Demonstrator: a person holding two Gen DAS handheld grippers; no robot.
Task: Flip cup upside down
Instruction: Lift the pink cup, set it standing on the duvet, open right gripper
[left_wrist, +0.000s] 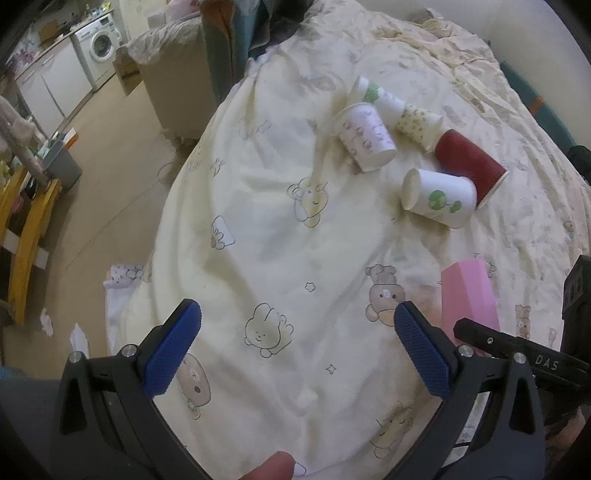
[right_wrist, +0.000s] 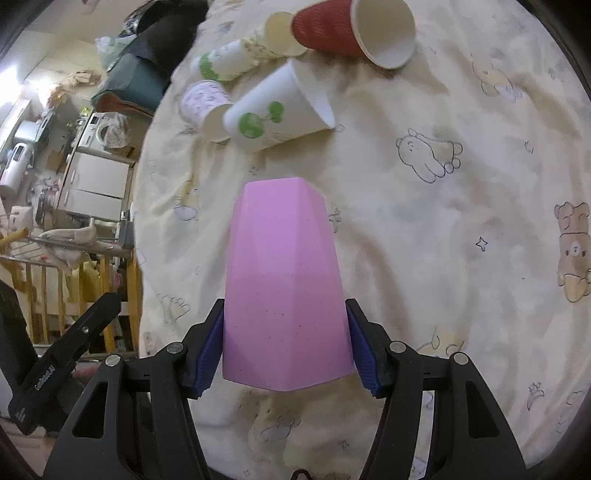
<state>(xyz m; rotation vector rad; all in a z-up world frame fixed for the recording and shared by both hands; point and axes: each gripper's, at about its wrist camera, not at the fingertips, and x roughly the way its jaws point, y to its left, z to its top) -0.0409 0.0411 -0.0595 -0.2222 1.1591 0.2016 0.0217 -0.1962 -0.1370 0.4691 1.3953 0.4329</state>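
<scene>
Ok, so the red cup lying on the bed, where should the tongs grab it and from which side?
Grip the red cup across its ribbed middle, coming from above with one finger on each long side. It lies on its side on the quilt, mouth open toward the right wrist camera, so the wall is exposed on top. Its closed end sits close to the patterned cup, so stay nearer the rim.

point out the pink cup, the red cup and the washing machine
pink cup (right_wrist: 282, 295), right wrist view, middle of its faceted side wall between the tongs
red cup (left_wrist: 467, 162), left wrist view, ribbed side as it lies on the bedsheet
washing machine (left_wrist: 99, 46), left wrist view, round door
</scene>
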